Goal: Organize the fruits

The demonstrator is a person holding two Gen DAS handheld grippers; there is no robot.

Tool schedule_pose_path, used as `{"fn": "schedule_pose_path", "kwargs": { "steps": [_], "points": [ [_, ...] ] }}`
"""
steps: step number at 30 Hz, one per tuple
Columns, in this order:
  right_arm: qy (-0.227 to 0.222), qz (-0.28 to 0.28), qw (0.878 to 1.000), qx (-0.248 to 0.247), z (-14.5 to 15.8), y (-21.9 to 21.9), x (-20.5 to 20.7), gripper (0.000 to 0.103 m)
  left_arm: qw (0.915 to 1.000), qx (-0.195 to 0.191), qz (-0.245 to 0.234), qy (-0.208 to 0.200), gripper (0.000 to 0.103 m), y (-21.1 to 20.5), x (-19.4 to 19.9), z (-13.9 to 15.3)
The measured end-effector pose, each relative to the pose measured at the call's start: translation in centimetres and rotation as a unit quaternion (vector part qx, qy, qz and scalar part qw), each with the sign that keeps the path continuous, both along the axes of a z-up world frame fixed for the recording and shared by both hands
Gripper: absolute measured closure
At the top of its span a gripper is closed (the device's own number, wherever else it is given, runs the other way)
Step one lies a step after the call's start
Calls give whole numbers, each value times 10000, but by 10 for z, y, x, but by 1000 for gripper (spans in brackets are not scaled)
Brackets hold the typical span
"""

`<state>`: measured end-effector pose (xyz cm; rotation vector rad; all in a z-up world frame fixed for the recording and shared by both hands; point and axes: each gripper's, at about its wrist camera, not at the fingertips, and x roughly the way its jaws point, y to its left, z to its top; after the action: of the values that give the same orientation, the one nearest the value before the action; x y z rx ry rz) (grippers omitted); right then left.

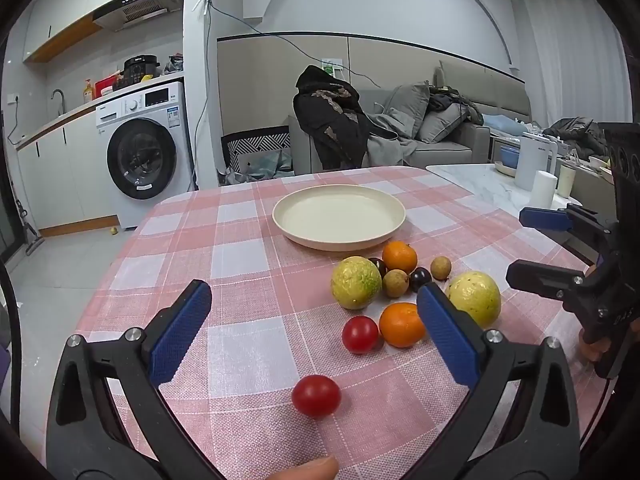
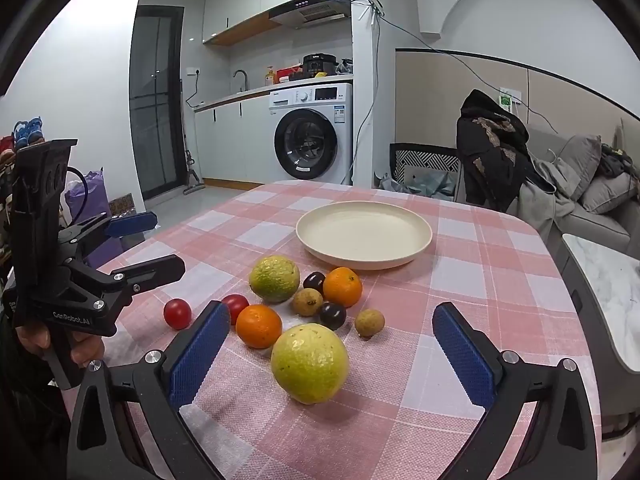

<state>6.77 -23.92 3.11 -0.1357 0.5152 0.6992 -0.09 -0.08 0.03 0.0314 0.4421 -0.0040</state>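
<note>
A cream plate (image 1: pixel 304 240) (image 2: pixel 316 248) lies on the pink checked tablecloth (image 1: pixel 240 256) with nothing in it. In front of it is a cluster of fruit: two yellow-green guavas (image 1: pixel 355 282) (image 2: pixel 309 362), two oranges (image 1: pixel 401 324) (image 2: pixel 342 286), dark plums (image 2: pixel 332 315), brown longans (image 2: pixel 369 322) and two red tomatoes (image 1: pixel 316 395) (image 2: pixel 177 313). My left gripper (image 1: pixel 314 302) is open, low over the cloth, with the near tomato between its fingers but untouched. My right gripper (image 2: pixel 334 322) is open too, straddling the near guava without touching it.
A white marble side table (image 1: pixel 480 184) with a kettle (image 1: pixel 534 160) and cups stands right of the table. A washing machine (image 2: pixel 310 136) and kitchen counter are at the back, a grey sofa (image 1: pixel 440 132) with a dark jacket behind the table. A fingertip (image 1: pixel 316 470) shows at the bottom.
</note>
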Motion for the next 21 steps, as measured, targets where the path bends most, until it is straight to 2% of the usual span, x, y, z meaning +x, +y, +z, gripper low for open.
{"fn": "schedule_pose_path", "kwargs": {
  "steps": [21],
  "points": [
    [-7, 12, 10000, -20, -1, 2, 1, 0, 10000, 12, -1, 7, 1, 0, 0, 0]
  ]
}}
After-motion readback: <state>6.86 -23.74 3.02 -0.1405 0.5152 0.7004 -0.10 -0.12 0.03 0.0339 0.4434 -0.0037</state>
